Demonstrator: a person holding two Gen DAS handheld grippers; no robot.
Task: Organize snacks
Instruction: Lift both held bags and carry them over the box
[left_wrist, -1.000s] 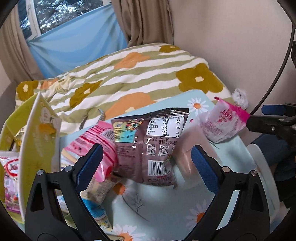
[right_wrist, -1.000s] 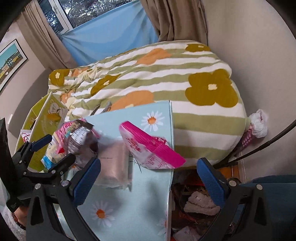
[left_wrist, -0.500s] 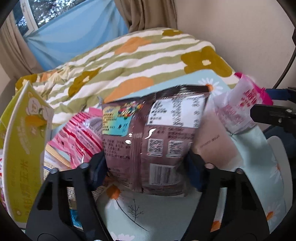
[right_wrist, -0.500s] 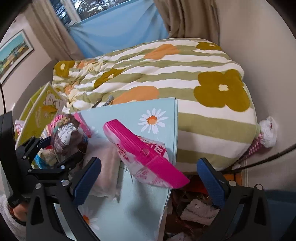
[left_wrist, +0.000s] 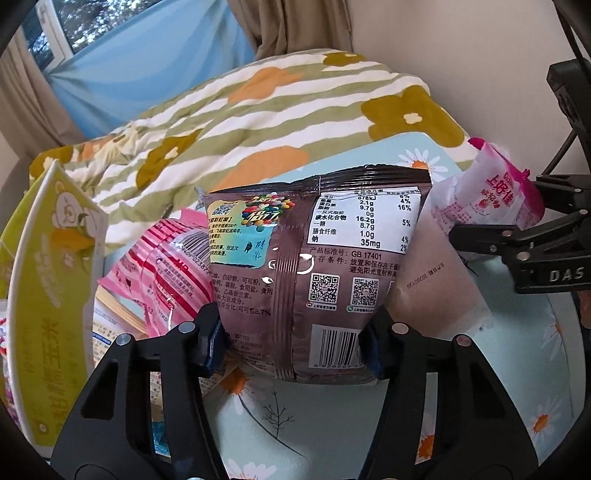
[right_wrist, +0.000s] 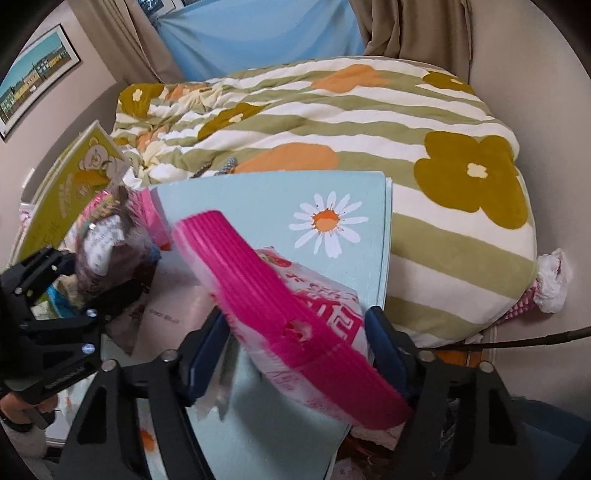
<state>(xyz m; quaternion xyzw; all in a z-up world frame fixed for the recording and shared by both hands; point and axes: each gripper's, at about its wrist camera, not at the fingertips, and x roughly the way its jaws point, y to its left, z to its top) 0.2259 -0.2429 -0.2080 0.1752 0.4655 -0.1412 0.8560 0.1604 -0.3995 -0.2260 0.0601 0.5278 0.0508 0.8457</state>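
A brown snack bag (left_wrist: 317, 258) stands upright, back label facing me, with my left gripper (left_wrist: 291, 336) shut on its lower sides. From the right wrist view the same bag (right_wrist: 107, 251) shows in the left gripper (right_wrist: 85, 280) at the far left. A pink-and-white snack bag (right_wrist: 288, 295) lies tilted between the jaws of my right gripper (right_wrist: 295, 347). Those jaws are closing, and both pads touch the bag's sides. In the left wrist view that bag (left_wrist: 506, 195) sits in the right gripper (left_wrist: 517, 210) at the right edge.
Everything rests on a light blue daisy-print table (right_wrist: 277, 206). A pale pink pouch (left_wrist: 432, 280) lies right of the brown bag and a pink striped packet (left_wrist: 166, 266) left of it. A yellow-green box (left_wrist: 48, 277) stands at far left. A flowered quilt (right_wrist: 369, 110) lies behind.
The left gripper came down over the brown bag and closed on it. The right gripper sank around the pink-and-white bag and its jaws narrowed onto it.
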